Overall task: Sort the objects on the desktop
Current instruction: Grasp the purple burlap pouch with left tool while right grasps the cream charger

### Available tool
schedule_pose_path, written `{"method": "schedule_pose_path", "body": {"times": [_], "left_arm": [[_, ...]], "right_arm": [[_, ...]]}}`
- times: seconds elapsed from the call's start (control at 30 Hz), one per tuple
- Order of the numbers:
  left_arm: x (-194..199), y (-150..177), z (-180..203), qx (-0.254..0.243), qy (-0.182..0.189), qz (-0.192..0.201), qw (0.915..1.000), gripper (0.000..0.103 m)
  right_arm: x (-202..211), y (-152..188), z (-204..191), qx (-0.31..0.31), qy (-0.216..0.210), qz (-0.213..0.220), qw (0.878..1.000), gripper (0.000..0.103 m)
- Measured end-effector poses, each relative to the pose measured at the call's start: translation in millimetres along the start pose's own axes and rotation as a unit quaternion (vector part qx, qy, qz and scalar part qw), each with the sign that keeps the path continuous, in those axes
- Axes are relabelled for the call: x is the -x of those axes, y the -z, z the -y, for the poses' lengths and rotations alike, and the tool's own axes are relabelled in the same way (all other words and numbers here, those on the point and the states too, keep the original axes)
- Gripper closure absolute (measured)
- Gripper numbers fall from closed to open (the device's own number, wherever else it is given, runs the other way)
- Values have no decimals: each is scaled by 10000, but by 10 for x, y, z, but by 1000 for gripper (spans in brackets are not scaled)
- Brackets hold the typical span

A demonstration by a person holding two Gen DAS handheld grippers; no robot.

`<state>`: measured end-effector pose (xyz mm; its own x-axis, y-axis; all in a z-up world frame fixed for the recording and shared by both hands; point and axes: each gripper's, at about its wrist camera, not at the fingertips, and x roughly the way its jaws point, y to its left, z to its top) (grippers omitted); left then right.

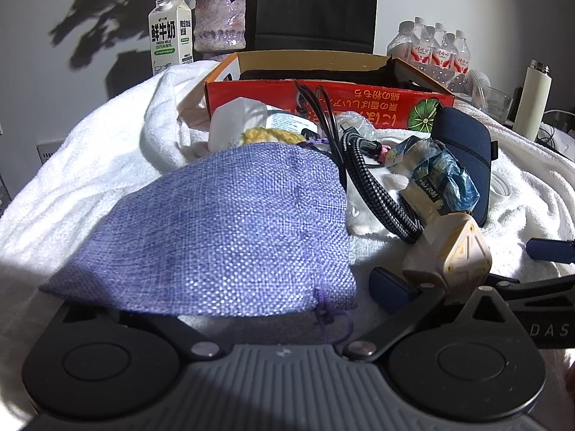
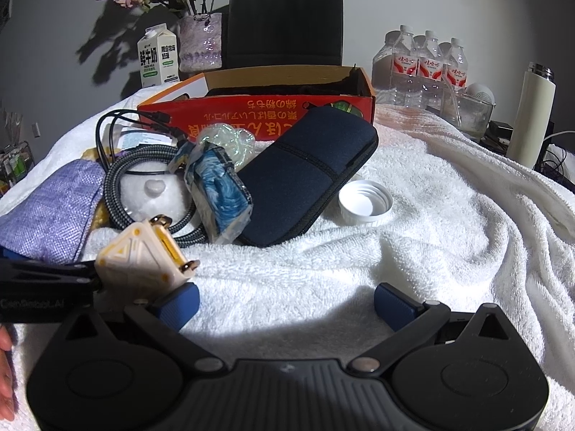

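A purple woven pouch (image 1: 230, 226) lies on the white towel (image 1: 79, 179), over my left gripper (image 1: 230, 298). Its left finger is hidden under the pouch; its right finger (image 1: 390, 289) is visible, spread wide beside a cream charger plug (image 1: 452, 251). My right gripper (image 2: 285, 305) is open and empty over bare towel (image 2: 431, 222); its left finger (image 2: 176, 303) touches the cream plug (image 2: 143, 255). A braided cable (image 2: 118, 183), blue wrapped packet (image 2: 219, 194), navy case (image 2: 305, 176) and white lid (image 2: 364, 203) lie in front of the red carton box (image 2: 251, 107).
A milk carton (image 2: 158, 57), a flower vase (image 2: 199, 41), a black bag (image 2: 285, 21), several water bottles (image 2: 427, 64) and a white flask (image 2: 532, 115) stand behind the box. The other gripper's black arm (image 2: 39, 287) enters at the left.
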<state>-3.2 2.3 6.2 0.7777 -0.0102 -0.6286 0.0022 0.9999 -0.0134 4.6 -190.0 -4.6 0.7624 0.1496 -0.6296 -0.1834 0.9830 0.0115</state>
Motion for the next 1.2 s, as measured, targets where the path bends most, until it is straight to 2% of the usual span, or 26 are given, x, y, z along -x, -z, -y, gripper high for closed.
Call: {"method": "schedule_pose_path", "body": {"times": [0.2, 0.33, 0.57, 0.7, 0.77, 0.87, 0.93, 1.0, 1.07, 1.17, 1.2], "left_arm": [[189, -32, -52, -2, 143, 133, 9998, 0], [355, -7, -124, 111, 112, 220, 9996, 0], [717, 163, -363, 415, 383, 718, 9958, 0], [864, 210, -462, 234, 128, 980, 9948, 0], [866, 169, -492, 112, 36, 932, 9956, 0], [793, 91, -608, 295, -210, 900, 9953, 0], [676, 30, -725, 490, -286, 753, 9955, 0], [553, -12, -868, 708, -135, 671, 9951, 0], [463, -52, -971, 853, 250, 583, 9943, 0], [440, -70, -975, 1018, 928, 592, 9887, 0], [417, -74, -915, 971, 1054, 558, 9881, 0]], "right_arm": [[6, 0, 2, 3, -7, -50, 10000, 0], [16, -1, 5, 43, -15, -72, 10000, 0], [155, 22, 24, 217, -142, -215, 9994, 0], [405, 160, -66, 452, -207, -45, 9988, 0], [537, 213, -113, 557, -396, 99, 9976, 2], [678, 199, -197, 668, -690, 422, 9945, 7], [716, 156, -308, 849, -692, 673, 9917, 7], [684, 119, -390, 958, -574, 770, 9908, 11], [609, 78, -430, 927, -568, 769, 9911, 19], [495, 42, -440, 769, -650, 629, 9929, 19], [472, 38, -446, 747, -654, 615, 9932, 19]]}}
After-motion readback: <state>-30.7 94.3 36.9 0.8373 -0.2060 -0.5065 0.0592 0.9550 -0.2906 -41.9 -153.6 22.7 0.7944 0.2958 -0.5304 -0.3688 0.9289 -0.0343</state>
